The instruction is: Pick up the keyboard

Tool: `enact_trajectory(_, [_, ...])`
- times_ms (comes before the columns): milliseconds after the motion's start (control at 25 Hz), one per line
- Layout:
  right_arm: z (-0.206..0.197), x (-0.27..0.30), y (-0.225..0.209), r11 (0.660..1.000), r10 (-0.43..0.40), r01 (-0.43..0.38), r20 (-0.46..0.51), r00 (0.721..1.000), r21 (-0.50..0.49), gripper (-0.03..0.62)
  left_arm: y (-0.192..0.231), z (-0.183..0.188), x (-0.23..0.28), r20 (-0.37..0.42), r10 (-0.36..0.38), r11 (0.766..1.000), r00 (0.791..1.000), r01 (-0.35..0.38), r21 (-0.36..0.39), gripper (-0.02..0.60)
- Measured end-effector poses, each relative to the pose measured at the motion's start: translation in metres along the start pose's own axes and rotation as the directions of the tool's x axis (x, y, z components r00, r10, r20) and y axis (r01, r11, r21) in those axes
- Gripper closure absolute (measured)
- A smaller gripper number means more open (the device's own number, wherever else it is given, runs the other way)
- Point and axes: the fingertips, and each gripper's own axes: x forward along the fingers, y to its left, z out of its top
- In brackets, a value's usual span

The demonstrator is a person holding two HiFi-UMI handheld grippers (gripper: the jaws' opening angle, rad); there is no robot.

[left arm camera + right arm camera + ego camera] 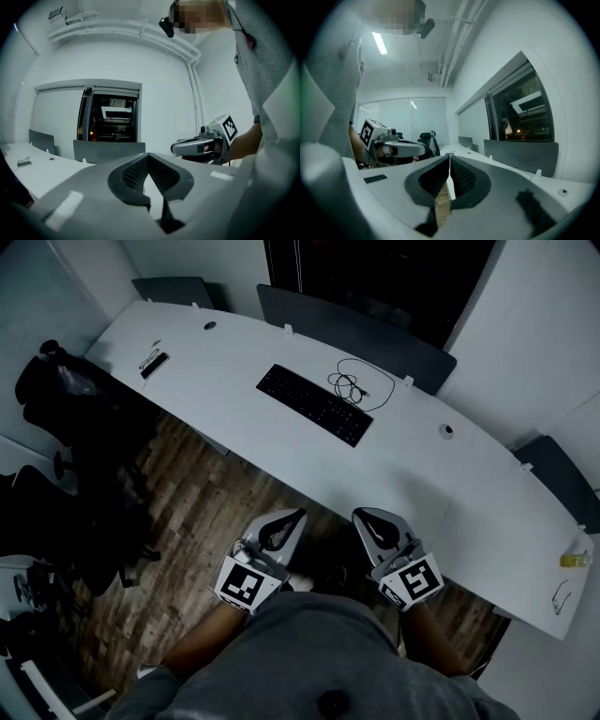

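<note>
While keyboard lies on desk, left gripper, right gripper fingers clenched, empty.

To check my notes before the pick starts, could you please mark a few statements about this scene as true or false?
1. The keyboard lies on the white desk. True.
2. The left hand-held gripper is shut on the keyboard. False: it is shut on nothing, short of the desk.
3. A coiled cable lies beside the keyboard. True.
4. The right hand-held gripper is open. False: its jaws are together.
</note>
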Motion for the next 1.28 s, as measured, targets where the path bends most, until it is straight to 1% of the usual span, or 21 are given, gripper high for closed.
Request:
enact_trajectory(200, [-0.002, 0.045, 0.006, 0.999, -0.045, 0.046, -0.039, 0.998, 0.008, 0.577, 0.045, -0.002, -0.005, 0.003, -0.038, 0.999, 0.999, 0.038, 0.017, 0.574])
enact_trajectory(360, [-0.005, 0.086, 0.021, 0.997, -0.074, 0.07, -0.089, 0.993, -0.039, 0.577, 0.086, -0.005, -0.012, 0.002, -0.073, 0.997, 0.997, 0.073, 0.023, 0.574])
enact_trajectory(480, [-0.001, 0.117, 0.028, 0.995, -0.096, 0.091, -0.102, 0.99, -0.047, 0.577, 0.116, -0.005, -0.016, 0.021, -0.105, 0.994, 0.994, 0.105, 0.019, 0.574])
enact_trajectory(600, [-0.001, 0.145, 0.036, 0.991, -0.129, 0.126, -0.101, 0.986, -0.039, 0.577, 0.147, -0.006, -0.023, 0.022, -0.13, 0.991, 0.991, 0.13, -0.005, 0.574])
enact_trajectory(720, [0.0, 0.17, 0.047, 0.988, -0.153, 0.151, -0.096, 0.984, -0.027, 0.577, 0.175, -0.01, -0.031, 0.021, -0.162, 0.987, 0.987, 0.162, -0.01, 0.574])
enact_trajectory(960, [-0.003, 0.204, 0.057, 0.97, -0.24, 0.244, -0.119, 0.963, 0.013, 0.577, 0.219, -0.014, -0.047, 0.011, -0.227, 0.974, 0.974, 0.227, 0.004, 0.574])
enact_trajectory(1120, [-0.005, 0.218, 0.063, 0.961, -0.27, 0.276, -0.13, 0.954, 0.03, 0.577, 0.244, -0.018, -0.052, 0.003, -0.238, 0.971, 0.971, 0.238, 0.003, 0.574])
enact_trajectory(1280, [-0.008, 0.226, 0.056, 0.956, -0.281, 0.29, -0.128, 0.951, 0.053, 0.577, 0.261, -0.029, -0.051, 0.004, -0.251, 0.967, 0.968, 0.251, 0.051, 0.574])
